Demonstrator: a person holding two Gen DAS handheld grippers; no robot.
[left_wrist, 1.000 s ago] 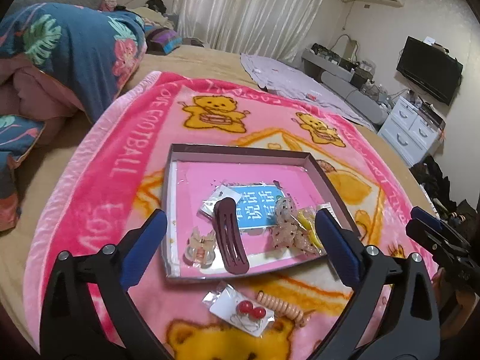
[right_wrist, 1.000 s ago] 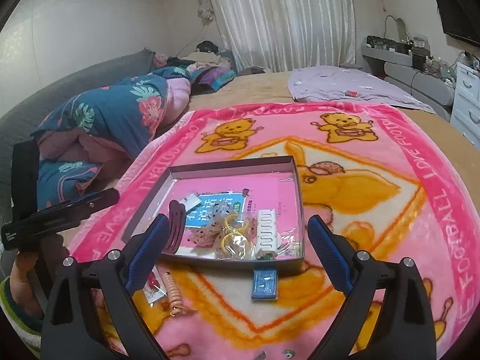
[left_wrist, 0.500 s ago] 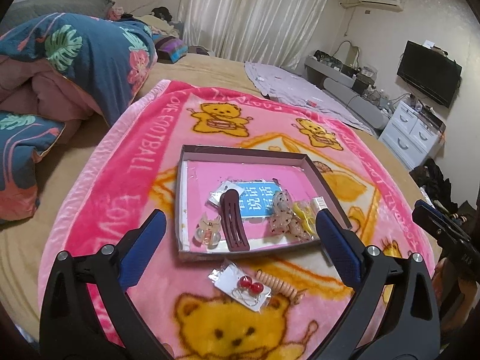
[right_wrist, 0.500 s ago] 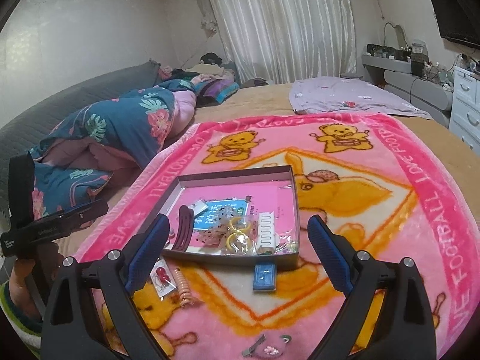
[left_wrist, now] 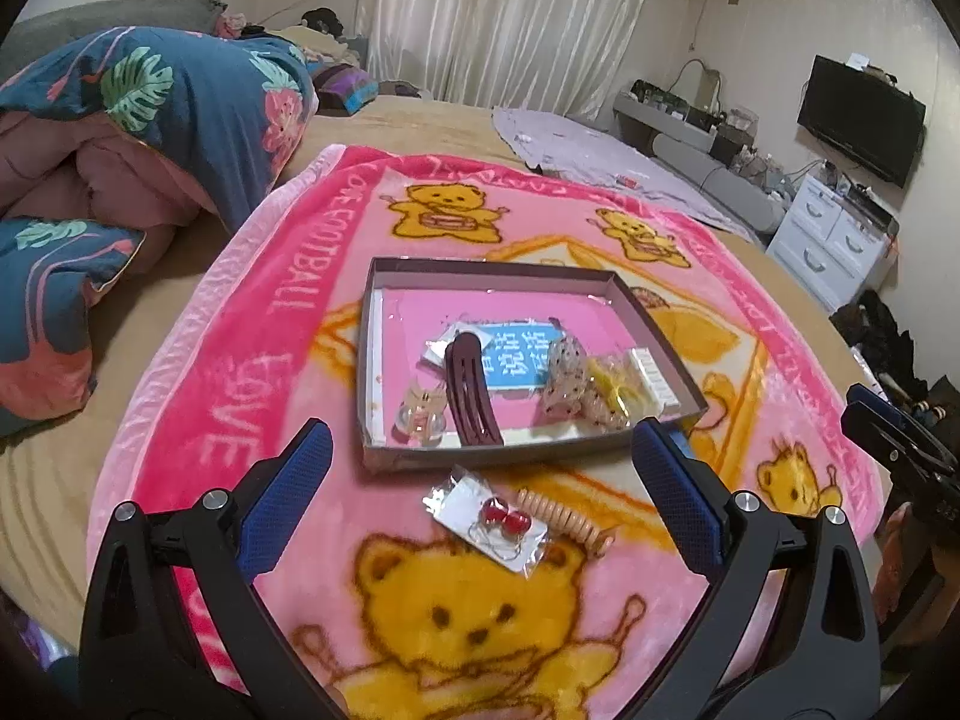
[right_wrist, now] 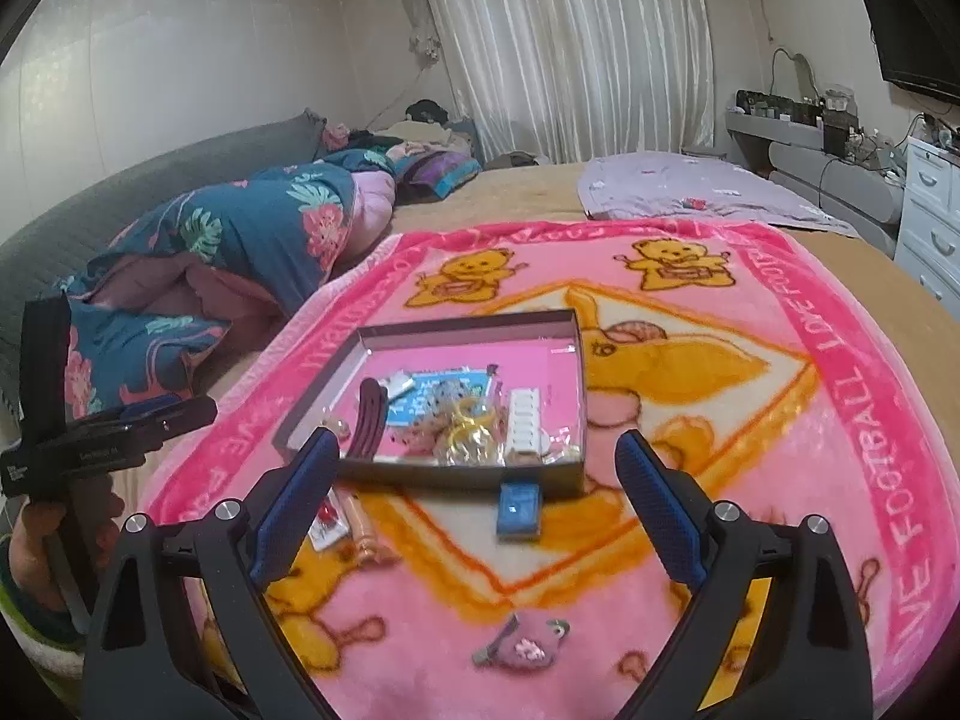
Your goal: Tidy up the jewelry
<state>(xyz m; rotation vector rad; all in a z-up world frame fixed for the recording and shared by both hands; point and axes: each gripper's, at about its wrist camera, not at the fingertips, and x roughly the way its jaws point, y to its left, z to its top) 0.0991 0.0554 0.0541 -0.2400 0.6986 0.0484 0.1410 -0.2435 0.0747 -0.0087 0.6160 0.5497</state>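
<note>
Both cams pulled back; shallow box (left_wrist: 654,324) w/ maroon clip (left_wrist: 471,390).

Curtained bedroom (left_wrist: 510,18), wall-mounted television (left_wrist: 861,117)

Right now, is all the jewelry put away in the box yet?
Not yet. The dark red hair clip and yellow hair ties lie in the shallow grey box. Both tongs are open, holding nothing. The bagged red earrings, peach spiral hair tie and blue clip wait outside.

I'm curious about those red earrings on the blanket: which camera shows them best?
The left wrist view: the red earrings lie unobstructed on their card, between the open fingers. In the right wrist view, the earrings are mostly hidden behind a finger.
</note>
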